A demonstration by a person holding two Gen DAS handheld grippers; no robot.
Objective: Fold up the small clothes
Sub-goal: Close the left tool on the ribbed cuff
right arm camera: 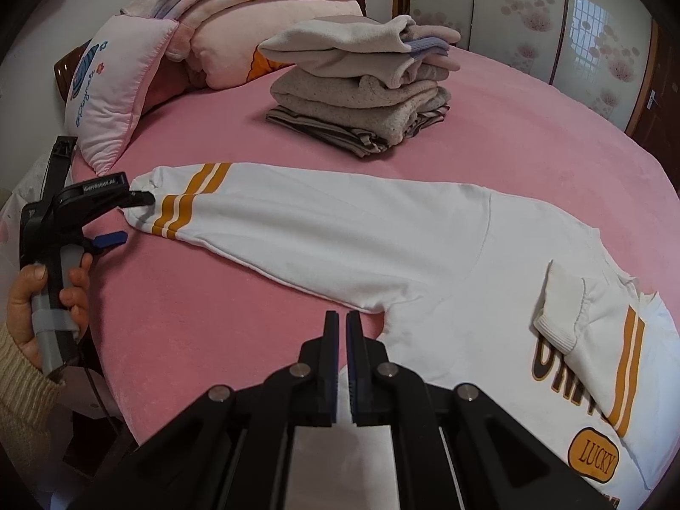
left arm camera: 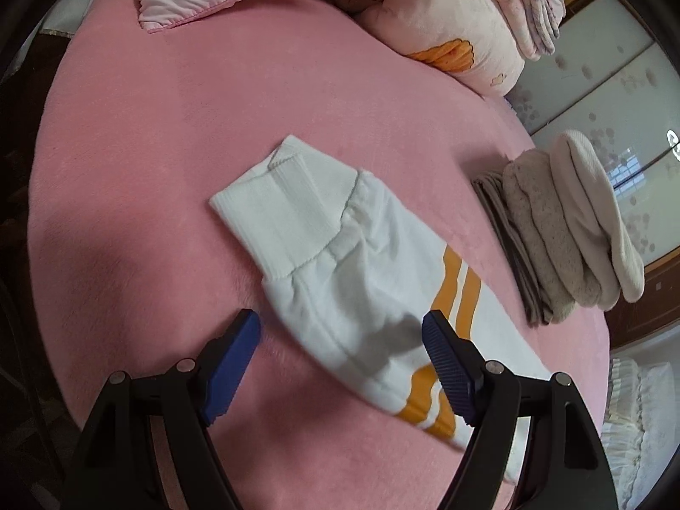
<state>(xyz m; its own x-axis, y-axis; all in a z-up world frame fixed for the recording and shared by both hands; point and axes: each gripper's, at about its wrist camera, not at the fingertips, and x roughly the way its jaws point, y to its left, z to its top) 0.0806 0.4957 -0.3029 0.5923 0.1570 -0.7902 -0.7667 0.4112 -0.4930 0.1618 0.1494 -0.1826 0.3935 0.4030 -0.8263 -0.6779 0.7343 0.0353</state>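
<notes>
A white sweatshirt [right arm camera: 425, 246] with orange stripes lies flat on the pink bed [right arm camera: 212, 331]. One sleeve [left arm camera: 340, 255] stretches out to the left and ends in a ribbed cuff [left arm camera: 272, 212]. The other sleeve's cuff [right arm camera: 561, 310] is folded over the chest print. My left gripper [left arm camera: 340, 318] is open and straddles the outstretched sleeve near its stripes, one blue pad [left arm camera: 233, 365] over the bed, the other over the cloth. In the right wrist view a hand [right arm camera: 42, 297] holds the left gripper [right arm camera: 134, 218] at the sleeve end. My right gripper [right arm camera: 342, 318] is shut with nothing in it, just above the sweatshirt's armpit.
A stack of folded clothes [right arm camera: 365, 93] sits on the bed behind the sweatshirt, also seen as a stack [left arm camera: 565, 229] at the right of the left wrist view. Pillows [right arm camera: 114, 97] and folded quilts [right arm camera: 255, 0] line the head of the bed. Wardrobe doors [right arm camera: 531, 12] stand beyond.
</notes>
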